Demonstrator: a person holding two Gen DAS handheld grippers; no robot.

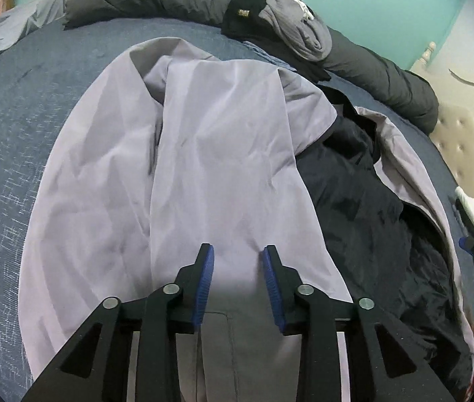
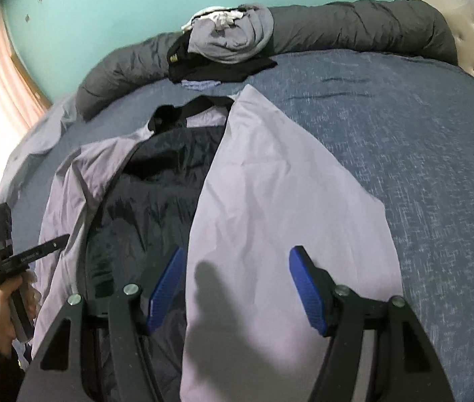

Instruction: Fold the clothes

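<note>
Blue bedsheet [image 1: 19, 127] carries a lilac jacket [image 1: 223, 154] with dark lining [image 2: 156, 194]. Left gripper [image 1: 238, 258] hovers low, fingers spread, jacket panel beneath them. Right gripper [image 2: 235, 268] hangs wide apart over the other panel. Folded clothes [image 2: 226, 43] sit at 12 o'clock against a grey duvet roll [image 2: 364, 23].

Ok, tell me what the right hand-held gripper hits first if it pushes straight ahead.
Probably the lavender jacket panel, lying right ahead of the open right hand-held gripper; depth is unclear. Beyond it lies the blue bedspread.
</note>
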